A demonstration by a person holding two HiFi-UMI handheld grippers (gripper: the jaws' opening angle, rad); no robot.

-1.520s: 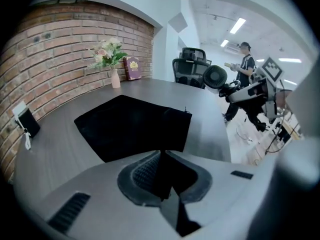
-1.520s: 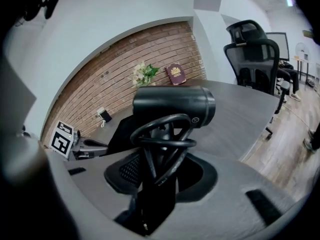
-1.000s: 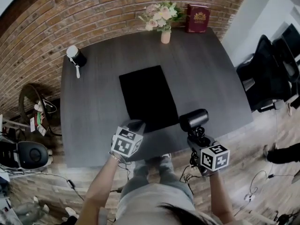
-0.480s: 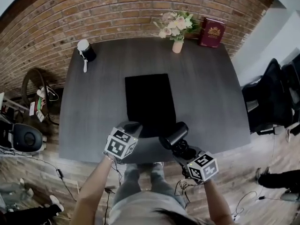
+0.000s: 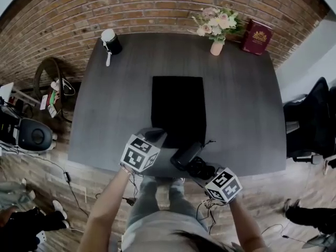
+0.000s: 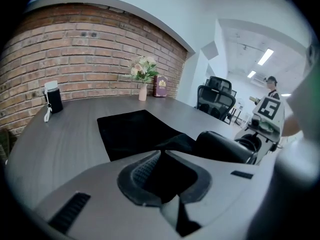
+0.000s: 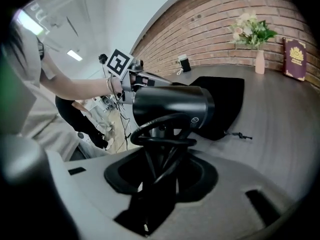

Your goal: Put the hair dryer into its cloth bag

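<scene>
The black cloth bag point(image 5: 178, 106) lies flat on the dark grey table point(image 5: 105, 119), its mouth toward the near edge. My left gripper point(image 5: 152, 139) is shut on the bag's near-left corner; black cloth point(image 6: 165, 144) sits between its jaws point(image 6: 161, 166) and is lifted a little. My right gripper point(image 5: 207, 173) is shut on the handle of the black hair dryer point(image 5: 186, 155), round which the cord is wound. The dryer's barrel point(image 7: 172, 105) lies level just outside the bag's mouth point(image 7: 220, 101), its nose toward the left gripper point(image 7: 131, 81).
At the table's far edge stand a small black-and-white device point(image 5: 111, 41), a vase of flowers point(image 5: 217, 28) and a red book point(image 5: 256, 37). The bag's drawstring point(image 7: 240, 134) trails on the table. Office chairs point(image 5: 315, 119) stand to the right; cables lie on the floor.
My right gripper has carried the hair dryer left and slightly down, rolling it so the barrel now lies close to the bag's mouth. The left gripper has kept its hold.
</scene>
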